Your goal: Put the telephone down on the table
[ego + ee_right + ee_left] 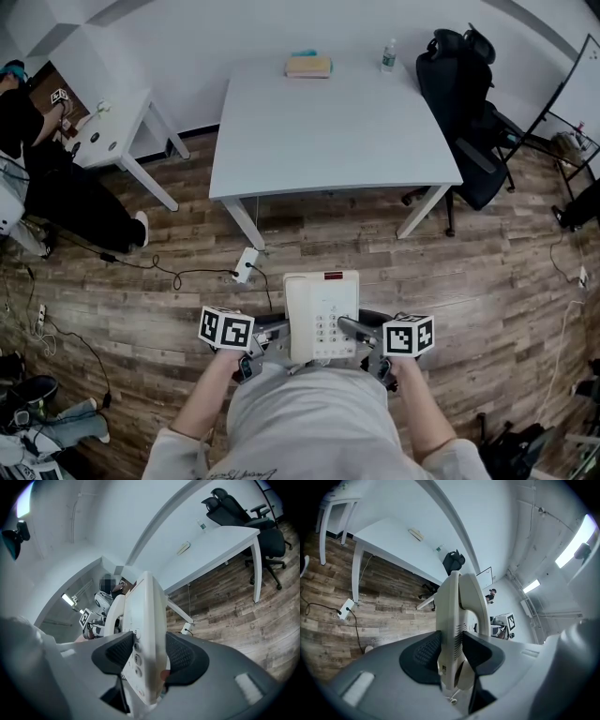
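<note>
telephone: white desk telephone (322,314), keypad up, roughly level, held in the air over the floor, just in front of the person's body. Not on the table.
handset: sits in its cradle on the phone's left half (298,314).
far edge: small red strip (333,276) on the end pointing at the table.
left gripper: left gripper (267,336) clamps the phone's left edge. In the left gripper view both dark pads press the body edge-on (457,625), one on each face.
right gripper: right gripper (361,330) clamps the right edge. In the right gripper view one pad lies on the keypad face, the other on the underside (147,634).
marker cubes: one per gripper, left (226,328) and right (409,335), flanking the phone.
arms: both forearms come in from the bottom edge, close to the torso.
table: white table (328,141) ahead of the phone, well apart from it, bare wood floor (169,309) between.
on table: tan book-like block (308,66) and a bottle (388,56), both near the far edge.
floor: power strip (246,264) with cable, near the table's front left leg.
chair: black office chair (469,103) at the table's right side.
left side: small side table (112,131), a person in black (37,178) beside it.
</note>
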Tool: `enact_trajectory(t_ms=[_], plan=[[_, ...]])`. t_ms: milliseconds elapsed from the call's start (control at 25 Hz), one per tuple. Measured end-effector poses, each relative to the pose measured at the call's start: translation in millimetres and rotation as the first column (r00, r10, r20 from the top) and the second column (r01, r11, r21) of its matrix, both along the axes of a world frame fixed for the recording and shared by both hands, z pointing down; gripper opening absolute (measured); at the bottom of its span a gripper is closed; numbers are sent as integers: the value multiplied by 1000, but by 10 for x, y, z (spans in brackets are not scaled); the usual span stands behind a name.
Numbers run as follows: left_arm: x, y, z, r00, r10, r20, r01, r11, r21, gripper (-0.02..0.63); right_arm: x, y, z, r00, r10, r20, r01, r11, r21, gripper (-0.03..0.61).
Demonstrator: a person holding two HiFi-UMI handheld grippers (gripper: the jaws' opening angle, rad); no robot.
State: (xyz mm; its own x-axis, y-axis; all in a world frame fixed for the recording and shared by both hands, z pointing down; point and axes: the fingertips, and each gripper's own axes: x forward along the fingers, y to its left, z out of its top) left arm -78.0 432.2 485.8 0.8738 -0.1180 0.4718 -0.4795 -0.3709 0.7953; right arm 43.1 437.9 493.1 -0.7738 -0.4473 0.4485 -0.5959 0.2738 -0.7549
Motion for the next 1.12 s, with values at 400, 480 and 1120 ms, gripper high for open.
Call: enact_trajectory(t_ms=[400,480,1120], plan=[[52,-303,-28,1000,2,-4,-2,1000,25,158,49,-296,-28,1000,7,-1,-7,1000,24,229],[46,-392,-18,1000,1,-7,-1,1000,22,158,45,-388,-24,1000,7,-4,-6,1000,25,229],[55,-1611,41,999,32,-15,-32,999,20,158,60,-1560,41,999,43,-2,-43,999,14,229]])
